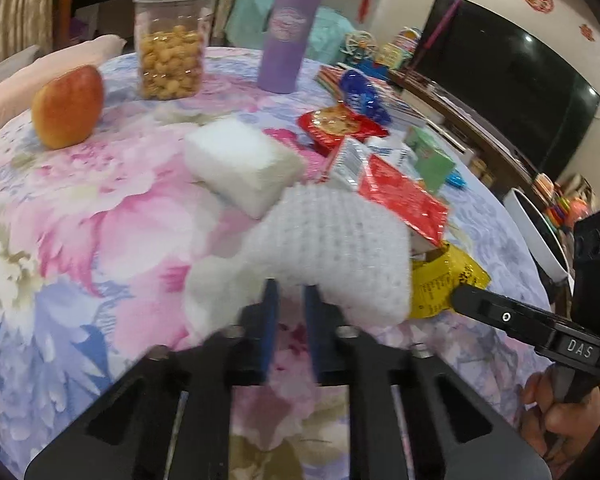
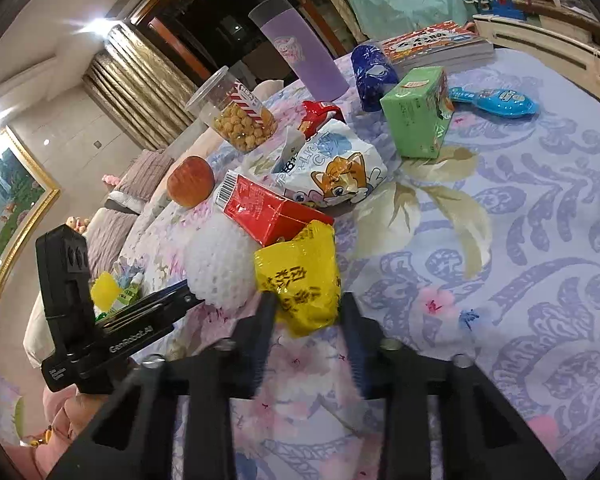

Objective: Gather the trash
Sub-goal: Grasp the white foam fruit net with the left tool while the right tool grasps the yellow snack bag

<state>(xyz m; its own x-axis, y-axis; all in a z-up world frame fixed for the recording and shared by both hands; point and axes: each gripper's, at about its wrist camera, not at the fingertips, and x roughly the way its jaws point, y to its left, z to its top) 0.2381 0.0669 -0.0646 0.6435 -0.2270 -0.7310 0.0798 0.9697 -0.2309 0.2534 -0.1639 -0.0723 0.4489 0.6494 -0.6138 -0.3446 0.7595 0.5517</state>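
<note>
A white foam fruit net (image 1: 332,248) lies on the floral tablecloth, and my left gripper (image 1: 290,292) has its narrowly parted jaws at the net's near edge. The net also shows in the right wrist view (image 2: 220,264). A yellow wrapper (image 2: 300,276) lies beside the net, and my right gripper (image 2: 308,308) is open with its jaws on either side of the wrapper's near end. The wrapper shows in the left wrist view (image 1: 444,284) with the right gripper's finger (image 1: 484,308) on it. A red carton (image 2: 268,212) leans over both.
On the table stand an apple (image 1: 68,108), a popcorn jar (image 1: 172,44), a purple tumbler (image 1: 288,36), a white foam block (image 1: 244,164), a cat-print snack bag (image 2: 332,168), a green box (image 2: 416,116), a blue wrapper (image 2: 372,76), books (image 2: 440,44) and a blue toy (image 2: 500,102).
</note>
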